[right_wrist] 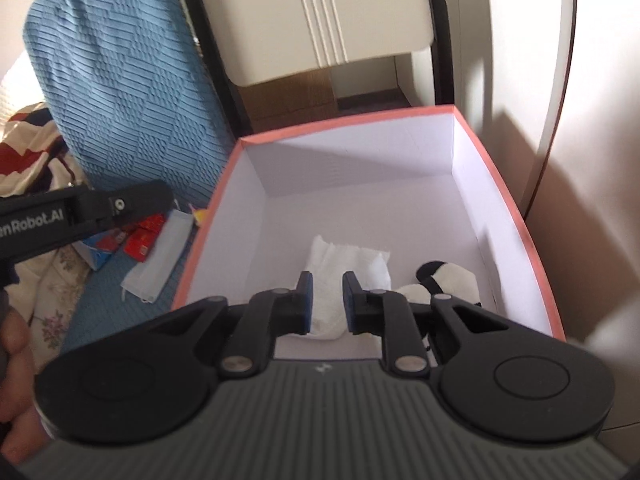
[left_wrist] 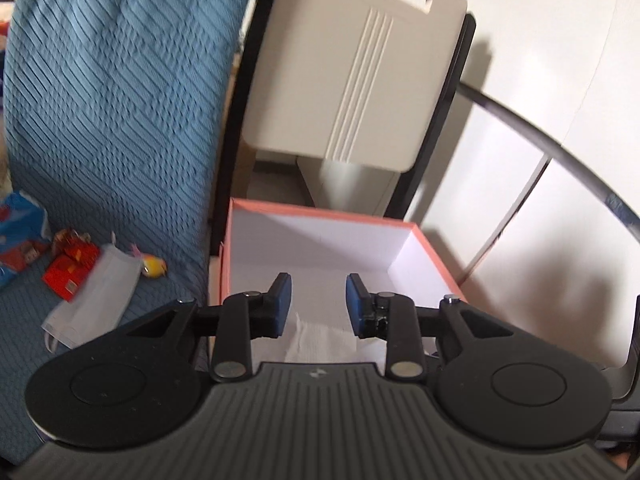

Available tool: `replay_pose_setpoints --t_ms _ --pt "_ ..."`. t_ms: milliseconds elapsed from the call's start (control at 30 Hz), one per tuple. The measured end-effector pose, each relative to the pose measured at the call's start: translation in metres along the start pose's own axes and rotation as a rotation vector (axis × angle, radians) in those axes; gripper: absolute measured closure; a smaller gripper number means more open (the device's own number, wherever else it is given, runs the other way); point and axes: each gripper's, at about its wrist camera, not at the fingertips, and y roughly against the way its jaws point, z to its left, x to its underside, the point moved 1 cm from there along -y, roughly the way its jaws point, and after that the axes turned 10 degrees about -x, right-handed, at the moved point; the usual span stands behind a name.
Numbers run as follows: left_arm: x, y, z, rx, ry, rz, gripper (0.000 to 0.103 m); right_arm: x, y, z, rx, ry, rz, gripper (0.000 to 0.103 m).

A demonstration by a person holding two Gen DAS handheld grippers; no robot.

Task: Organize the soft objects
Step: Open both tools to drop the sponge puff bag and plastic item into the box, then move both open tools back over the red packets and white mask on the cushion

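A pink-rimmed box (right_wrist: 516, 208) with a white inside stands beside a blue couch. A white folded cloth (right_wrist: 348, 264) and a black-and-white plush toy (right_wrist: 452, 276) lie on its floor. My right gripper (right_wrist: 325, 300) is open and empty, hovering over the box just above the cloth. My left gripper (left_wrist: 318, 304) is open and empty above the box's near edge (left_wrist: 312, 212); the cloth (left_wrist: 320, 338) shows below it. A white face mask (left_wrist: 96, 296), red packets (left_wrist: 70, 268), a yellow toy (left_wrist: 154, 266) and a blue packet (left_wrist: 18, 236) lie on the couch seat.
The blue textured couch back (left_wrist: 112, 92) rises at the left. A beige chair (left_wrist: 352, 72) with a black frame stands behind the box. A patterned cloth (right_wrist: 28, 152) lies at the far left. A white wall (left_wrist: 560, 80) is at the right.
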Motion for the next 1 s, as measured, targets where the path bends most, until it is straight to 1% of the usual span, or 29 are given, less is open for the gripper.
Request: replay_pose_setpoints --t_ms 267,500,633,867,1000 --pt "-0.011 0.060 0.025 -0.029 0.002 -0.111 0.068 -0.005 0.040 0.045 -0.043 0.060 -0.109 0.083" --pt "0.000 0.105 0.053 -0.067 -0.002 -0.170 0.068 0.007 0.065 0.079 -0.108 0.099 -0.173 0.083" --pt "0.013 0.122 0.070 -0.084 0.006 -0.172 0.068 0.021 0.070 0.101 -0.142 0.144 -0.188 0.083" --pt "0.041 0.142 0.099 -0.134 0.003 -0.166 0.068 0.051 0.064 0.132 -0.202 0.177 -0.162 0.083" --pt "0.054 0.153 0.114 -0.151 0.011 -0.160 0.068 0.064 0.060 0.145 -0.216 0.181 -0.148 0.083"
